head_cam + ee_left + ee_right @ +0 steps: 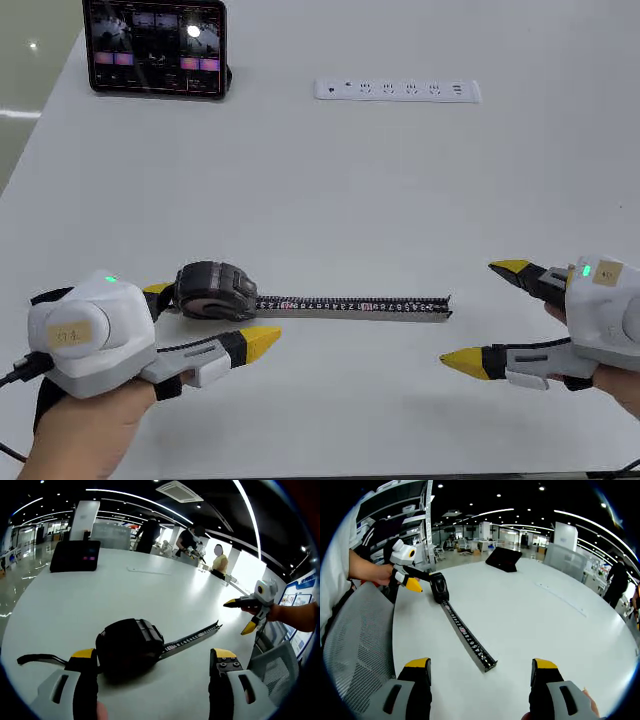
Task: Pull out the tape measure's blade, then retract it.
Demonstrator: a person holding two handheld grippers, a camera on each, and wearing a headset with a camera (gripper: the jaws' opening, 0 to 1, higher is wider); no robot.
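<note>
Your left hand-held gripper (212, 314) open, straddling black tape-measure case (210, 290), seemingly to brace it; dark marked blade (350, 304) extended on white surface (350, 200); right hand-held gripper (480, 313) open, off tip.

Bare table (330, 210) around extended blade (350, 306) — tablet (155, 45), power strip (397, 90) well apart

The tape measure (210, 291) is seen lying on the white table (330, 180) between the spread jaws of the left gripper (215, 311), with its blade (355, 306) drawn out flat toward the right. The right gripper (468, 312) is held with jaws apart just beyond the blade's tip, clear of it. A tablet (155, 47) and a power strip (397, 90) are seen farther back.
</note>
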